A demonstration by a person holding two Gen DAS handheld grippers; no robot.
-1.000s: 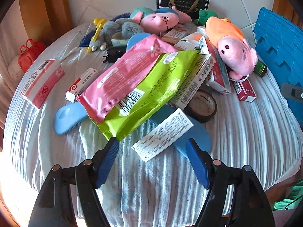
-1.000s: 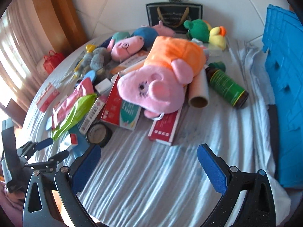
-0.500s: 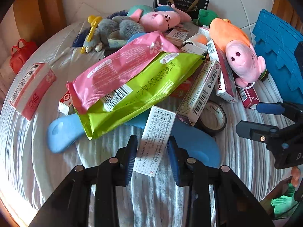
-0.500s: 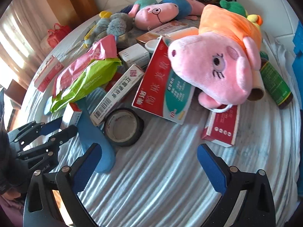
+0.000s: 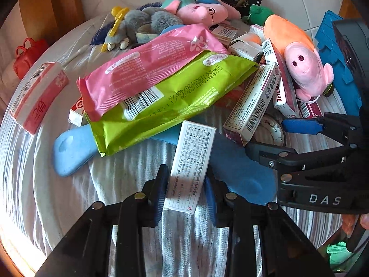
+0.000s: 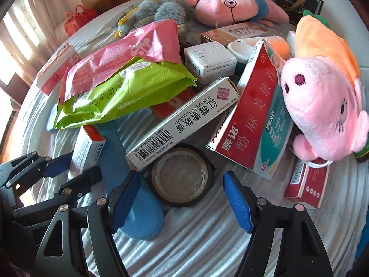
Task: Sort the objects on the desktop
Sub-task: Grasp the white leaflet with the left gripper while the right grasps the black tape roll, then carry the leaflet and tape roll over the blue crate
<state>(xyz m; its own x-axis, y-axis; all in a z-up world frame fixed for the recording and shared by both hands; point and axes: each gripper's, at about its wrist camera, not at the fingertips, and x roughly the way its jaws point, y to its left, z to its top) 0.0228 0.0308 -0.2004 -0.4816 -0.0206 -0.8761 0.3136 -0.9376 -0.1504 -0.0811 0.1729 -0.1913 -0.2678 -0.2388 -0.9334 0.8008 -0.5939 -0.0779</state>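
A small white medicine box (image 5: 191, 168) with printed text lies on the striped cloth (image 5: 69, 207). My left gripper (image 5: 185, 195) is closing and its blue pads press on the box's two long sides. The same box (image 6: 86, 150) and left gripper (image 6: 71, 170) show at the left of the right wrist view. A black tape roll (image 6: 182, 180) lies flat between the fingers of my right gripper (image 6: 181, 203), whose jaws are closing with gaps still on both sides. From the left wrist view the right gripper (image 5: 276, 138) hangs over that roll (image 5: 272, 129).
A blue foam insole (image 5: 73, 152) lies under a green packet (image 5: 175, 97) and a pink packet (image 5: 147, 62). Long medicine boxes (image 6: 182, 124), a red box (image 6: 256, 115) and a pink plush pig (image 6: 322, 108) crowd the roll. A blue crate (image 5: 336, 53) stands on the right.
The left jaws closed onto the white box, which swung end-on between them. The right gripper dropped toward the pile and over the tape roll while its jaws narrowed.
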